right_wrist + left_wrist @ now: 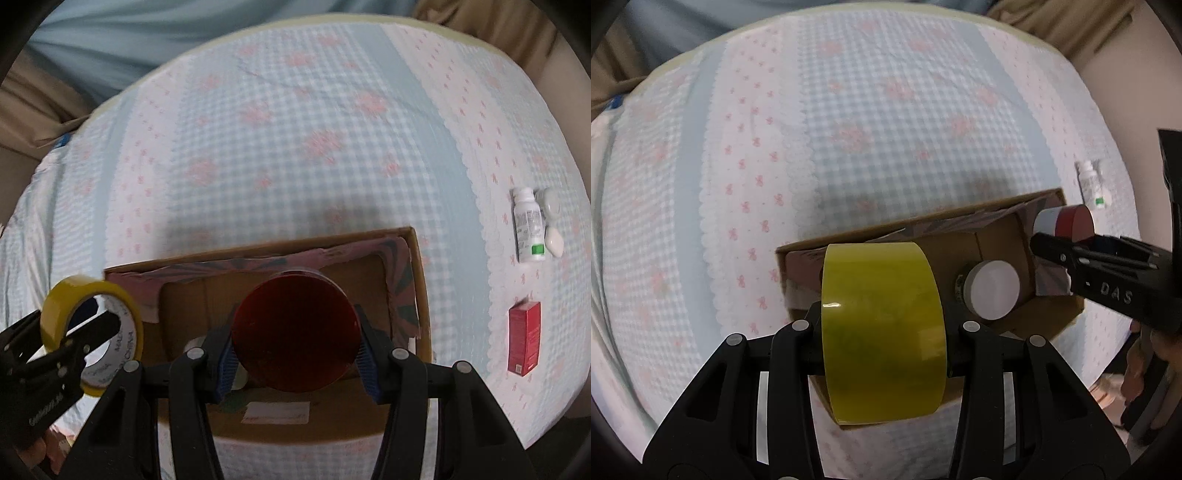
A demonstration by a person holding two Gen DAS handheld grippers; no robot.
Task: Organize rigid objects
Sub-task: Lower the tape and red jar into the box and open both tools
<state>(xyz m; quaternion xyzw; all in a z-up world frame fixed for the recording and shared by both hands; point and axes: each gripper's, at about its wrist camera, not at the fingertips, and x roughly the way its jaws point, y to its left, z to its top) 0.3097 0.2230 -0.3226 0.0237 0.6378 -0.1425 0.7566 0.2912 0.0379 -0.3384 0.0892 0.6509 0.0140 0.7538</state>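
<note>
My left gripper [882, 325] is shut on a yellow tape roll [882, 332], held above the near left part of an open cardboard box [923, 225]. It also shows in the right wrist view [74, 332], with the tape roll [59, 310] there too. My right gripper [295, 332] is shut on a round red-lidded container [295, 328] over the box [417, 266]. In the left wrist view that container [1071, 221] hangs at the box's right end. A white-lidded round jar [993, 290] lies inside the box.
The box sits on a bed with a blue gingham and pink-bow cover [295, 129]. To its right lie a white bottle [528, 229], small white pieces [554, 240] and a red carton [524, 338]. The bottle also shows in the left wrist view [1089, 181].
</note>
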